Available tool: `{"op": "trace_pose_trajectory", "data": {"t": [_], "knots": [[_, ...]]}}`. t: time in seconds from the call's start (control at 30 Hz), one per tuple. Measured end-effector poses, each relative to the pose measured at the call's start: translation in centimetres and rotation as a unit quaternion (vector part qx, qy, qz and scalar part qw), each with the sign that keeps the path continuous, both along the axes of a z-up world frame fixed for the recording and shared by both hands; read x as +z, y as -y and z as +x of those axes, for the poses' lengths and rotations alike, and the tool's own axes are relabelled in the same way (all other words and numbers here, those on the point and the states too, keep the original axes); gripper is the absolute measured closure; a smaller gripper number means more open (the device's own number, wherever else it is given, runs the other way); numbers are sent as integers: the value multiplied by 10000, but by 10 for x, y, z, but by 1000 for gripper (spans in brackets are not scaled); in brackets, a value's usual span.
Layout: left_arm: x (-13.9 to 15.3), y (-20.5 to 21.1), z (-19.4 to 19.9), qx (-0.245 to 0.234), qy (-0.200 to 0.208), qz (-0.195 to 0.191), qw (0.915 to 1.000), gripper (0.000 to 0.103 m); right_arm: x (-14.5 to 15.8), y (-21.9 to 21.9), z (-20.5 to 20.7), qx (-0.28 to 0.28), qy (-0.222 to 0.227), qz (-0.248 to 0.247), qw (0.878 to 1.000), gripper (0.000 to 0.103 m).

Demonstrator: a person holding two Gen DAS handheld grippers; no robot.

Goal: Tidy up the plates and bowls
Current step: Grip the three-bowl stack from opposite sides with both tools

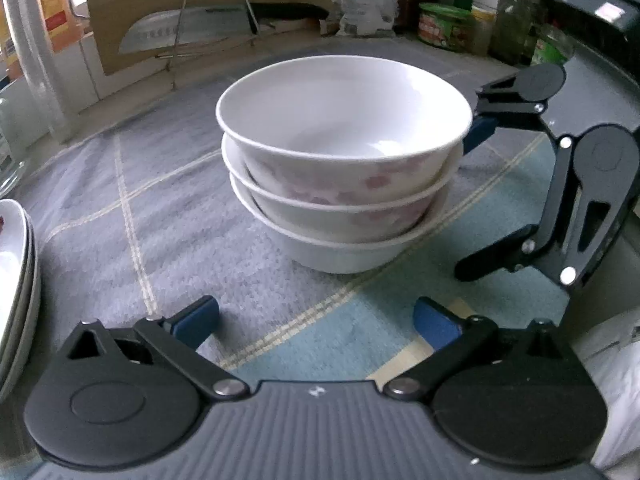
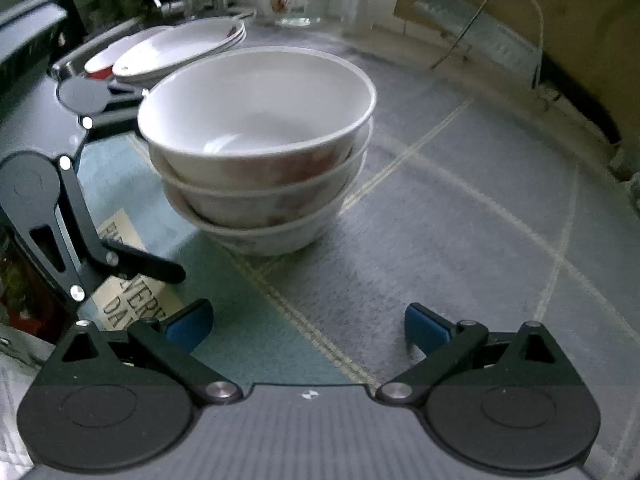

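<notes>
On the far left of the left wrist view, a stack of white plates (image 1: pixel 18 280) sits at the edge of the cloth. The cloth (image 1: pixel 120 220) is grey and light blue with pale lines across it.

In the middle stands a stack of three bowls (image 1: pixel 340 168). They are white and round, one inside the other. The top bowl (image 1: pixel 344 116) is clean and empty inside. It has faint pink flowers on its outside. The middle bowl has pink marks too. The bottom bowl looks plain white. The stack leans a little, so the rims do not line up.

The left gripper (image 1: pixel 316 320) is low in this view, in front of the bowls. Its blue fingers (image 1: pixel 198 318) are spread wide apart. Nothing is between them.

To the right of the bowls is the right gripper (image 1: pixel 472 200). One blue tip is just beside the rim of the top bowl; I cannot tell if it touches. In its own view the right gripper (image 2: pixel 308 326) is wide open too, holding nothing.

Behind the bowls, a big knife (image 1: pixel 180 32) rests on a wire rack.
</notes>
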State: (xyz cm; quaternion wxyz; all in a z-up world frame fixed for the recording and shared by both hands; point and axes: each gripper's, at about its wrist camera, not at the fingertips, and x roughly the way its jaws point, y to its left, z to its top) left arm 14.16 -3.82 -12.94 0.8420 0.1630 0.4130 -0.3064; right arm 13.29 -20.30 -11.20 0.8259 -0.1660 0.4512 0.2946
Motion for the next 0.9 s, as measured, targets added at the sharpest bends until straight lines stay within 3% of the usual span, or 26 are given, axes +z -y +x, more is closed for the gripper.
{"op": "trace_pose_trajectory", "data": {"t": [0.2,0.47,0.7,0.9], "knots": [[-4,-7,-8,9,217,-192,9996,0,-5,9,-11,503,390,204,9978,0],[0,-2,-5,34,106,-76,9999,0,-10,24,-17,861,692,532,9925,0],[-3,-7,3,-552,215,-169,9981,0,-5,16,-4,1007,568,435,9923,0],[-5,-12,12,-1279,268,-236,9911,0,-1,2,5,1013,439,303,9934,0]]}}
